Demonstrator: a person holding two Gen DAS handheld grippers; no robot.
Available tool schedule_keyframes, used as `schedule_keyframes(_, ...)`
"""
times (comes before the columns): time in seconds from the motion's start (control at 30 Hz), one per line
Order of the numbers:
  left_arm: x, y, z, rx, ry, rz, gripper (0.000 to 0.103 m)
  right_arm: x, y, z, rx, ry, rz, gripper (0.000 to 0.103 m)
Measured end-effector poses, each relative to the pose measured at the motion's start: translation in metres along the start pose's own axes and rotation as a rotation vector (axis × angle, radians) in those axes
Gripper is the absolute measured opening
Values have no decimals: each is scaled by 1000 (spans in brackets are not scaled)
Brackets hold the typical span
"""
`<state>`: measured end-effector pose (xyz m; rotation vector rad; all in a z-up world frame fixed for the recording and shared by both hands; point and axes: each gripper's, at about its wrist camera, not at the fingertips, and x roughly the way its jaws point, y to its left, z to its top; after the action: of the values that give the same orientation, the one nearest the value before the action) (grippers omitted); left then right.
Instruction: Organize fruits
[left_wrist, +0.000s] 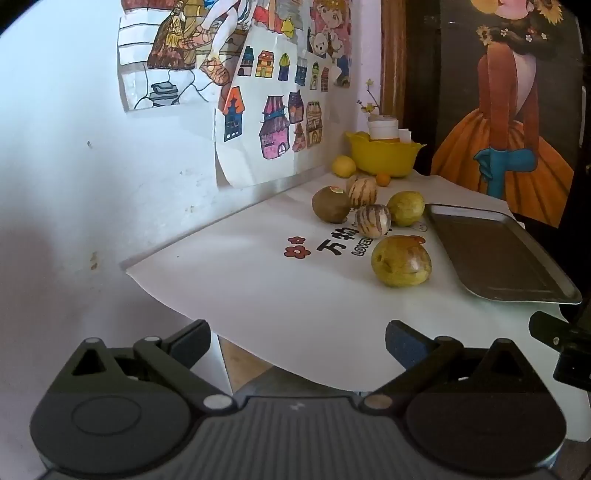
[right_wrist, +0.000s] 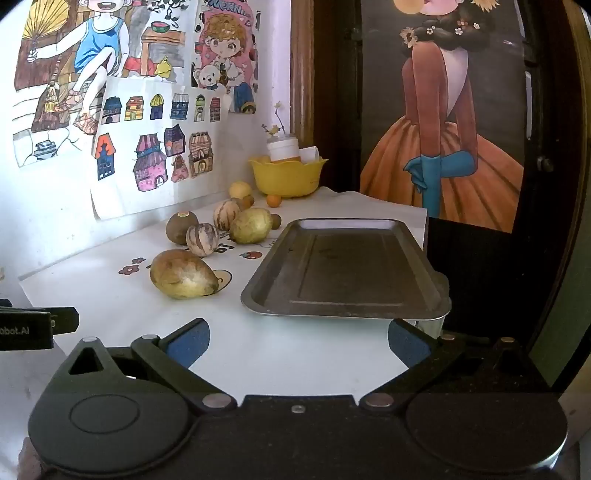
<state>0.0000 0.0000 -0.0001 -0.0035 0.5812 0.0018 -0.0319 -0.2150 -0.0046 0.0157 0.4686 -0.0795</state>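
Observation:
Several fruits lie on the white table cover: a yellow-green mango (left_wrist: 400, 261) (right_wrist: 183, 274) nearest, a brown kiwi (left_wrist: 331, 204) (right_wrist: 181, 228), two striped melons (left_wrist: 373, 220) (right_wrist: 202, 239), a second yellow-green fruit (left_wrist: 405, 208) (right_wrist: 252, 225), a lemon (left_wrist: 343, 166) (right_wrist: 240, 190) and a small orange (left_wrist: 383, 180) (right_wrist: 273, 200). An empty metal tray (left_wrist: 495, 254) (right_wrist: 347, 269) sits to their right. My left gripper (left_wrist: 297, 343) is open and empty at the table's near edge. My right gripper (right_wrist: 297, 341) is open and empty just before the tray's near rim.
A yellow bowl (left_wrist: 382, 155) (right_wrist: 286, 177) holding white jars stands at the back by the wall. Children's drawings (left_wrist: 273, 110) hang on the wall at left. A dark door with a dancer poster (right_wrist: 443, 122) is at right. The table's edge drops off near both grippers.

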Motion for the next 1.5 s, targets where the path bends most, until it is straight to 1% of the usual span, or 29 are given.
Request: schedule_keyframes(1.5,3,2,-3,-4,14,6,102,4,1,-3,6,18,5,103)
